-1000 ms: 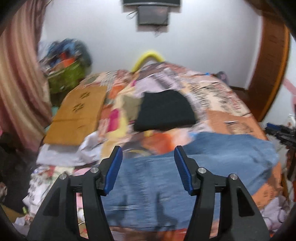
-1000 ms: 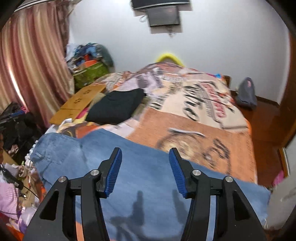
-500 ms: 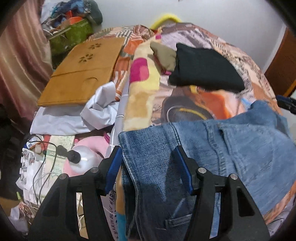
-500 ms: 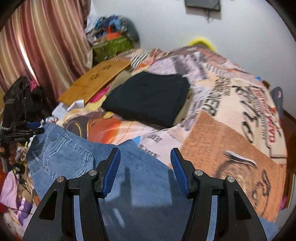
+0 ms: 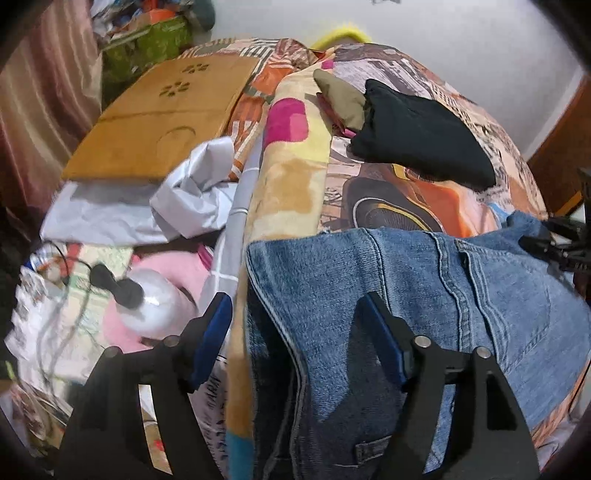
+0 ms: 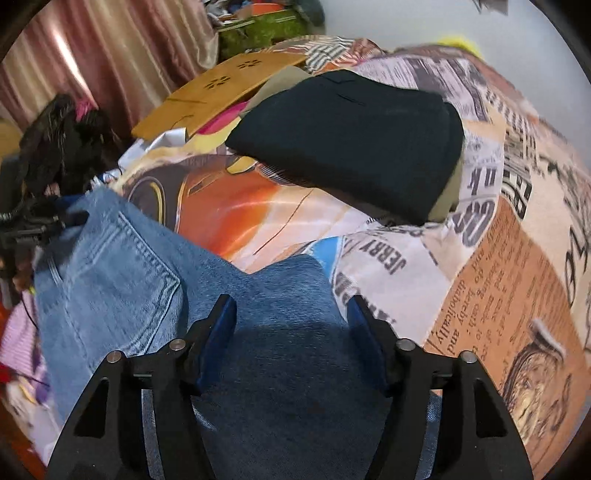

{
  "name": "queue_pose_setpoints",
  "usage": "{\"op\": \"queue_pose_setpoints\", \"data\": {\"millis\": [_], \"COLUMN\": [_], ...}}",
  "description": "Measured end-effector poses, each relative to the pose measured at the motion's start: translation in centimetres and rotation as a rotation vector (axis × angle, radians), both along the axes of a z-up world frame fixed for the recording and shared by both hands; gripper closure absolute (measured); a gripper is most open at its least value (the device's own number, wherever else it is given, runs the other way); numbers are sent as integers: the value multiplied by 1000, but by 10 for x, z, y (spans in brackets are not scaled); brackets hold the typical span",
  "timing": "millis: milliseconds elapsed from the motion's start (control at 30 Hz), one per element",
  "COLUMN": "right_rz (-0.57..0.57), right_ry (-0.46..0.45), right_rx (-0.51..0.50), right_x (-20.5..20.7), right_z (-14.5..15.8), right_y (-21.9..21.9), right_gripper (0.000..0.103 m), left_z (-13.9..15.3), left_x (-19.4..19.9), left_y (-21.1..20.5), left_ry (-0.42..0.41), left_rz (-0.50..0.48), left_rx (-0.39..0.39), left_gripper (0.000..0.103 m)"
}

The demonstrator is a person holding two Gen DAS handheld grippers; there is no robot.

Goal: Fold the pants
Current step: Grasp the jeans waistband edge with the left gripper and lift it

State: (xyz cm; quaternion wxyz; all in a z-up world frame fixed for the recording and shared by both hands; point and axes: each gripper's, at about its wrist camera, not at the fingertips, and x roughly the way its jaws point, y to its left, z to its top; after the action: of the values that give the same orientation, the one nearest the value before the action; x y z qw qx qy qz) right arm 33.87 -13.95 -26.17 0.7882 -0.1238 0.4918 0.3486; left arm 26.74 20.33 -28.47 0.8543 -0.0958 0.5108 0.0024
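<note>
Left gripper (image 5: 295, 325): jaws apart, just been opening wider. Points steeply down over the jeans' corner at the bed's near left edge. Left finger (image 5: 212, 332) hangs off the bed edge, right finger (image 5: 384, 339) over denim. The corner lies between them; pads not pressing it. Contact with the cloth cannot be told.
Right gripper (image 6: 291, 332): jaws apart, about half open. Points down over plain denim near the jeans' far edge. Nothing pinched; cannot tell whether the tips touch the cloth.
Jeans (image 5: 461, 295): blue, spread flat along the bed's near edge. Left corner hangs over the near left edge. Seams and a back pocket (image 6: 122, 273) face up.
Bed (image 6: 491, 280): covered in a printed spread, orange, tan and newsprint pattern.
Black garment (image 6: 351, 140): folded, past the jeans toward mid-bed, well apart from them. An olive cloth (image 5: 341, 98) shows from beneath it on the left side.
Off the bed's left edge, near: clutter with a pink item (image 5: 173, 273), a white rounded thing (image 5: 151, 306), dark cords; detail blurred.
Off the left edge, farther: crumpled white sheet (image 5: 173, 206), then a tan board (image 5: 166, 118) with flower-shaped cut-outs.
Green box (image 5: 147, 48): far left corner of the room by the curtain (image 6: 110, 51); heaped with mixed things, contents too blurred to name.
Far end: white wall (image 5: 461, 48), a yellow curved thing (image 5: 345, 33) behind the bed.
</note>
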Motion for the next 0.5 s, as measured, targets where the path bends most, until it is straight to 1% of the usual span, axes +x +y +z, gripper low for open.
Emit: {"op": "queue_pose_setpoints", "data": {"millis": [33,67,100,133,167,200,267,300,400,500], "right_rz": [8,10,4,5,9,11,9,3,-17,-42], "right_ry": [-9,-19,-41,-59,-87,-105,-141,-154,-181,-211], "right_rx": [0,-1,-6,-8,-16,-24,-32,-25,-6,-4], "right_x": [-2,-3,-5,-7,-12,-13,-14,-13,-9,-4], "right_z": [1,2,4,5,7,9,12,15,20,24], "right_y": [0,1,2,2,4,5,5,4,-3,-6], "right_gripper": [58,64,66,71,72,73,77,78,81,82], "left_z": [0,1,2,4,5,8,13,16,22,24], "left_x": [1,1,1,2,3,4,8,11,21,34], "left_y": [0,0,-1,-3,-6,-12,-24,-30,-37,-38], "left_ry": [-1,-11,-26,-31,-35,-46,-61,-64,-82,-80], "left_rz": [0,4,-7,-18,-15,-13,-23,-18,-27,-40], "left_rx": [-21,-25,-47,-74,-69,-36,40,86,172,208], "left_gripper": [39,44,64,73,80,89,99,101,101,100]}}
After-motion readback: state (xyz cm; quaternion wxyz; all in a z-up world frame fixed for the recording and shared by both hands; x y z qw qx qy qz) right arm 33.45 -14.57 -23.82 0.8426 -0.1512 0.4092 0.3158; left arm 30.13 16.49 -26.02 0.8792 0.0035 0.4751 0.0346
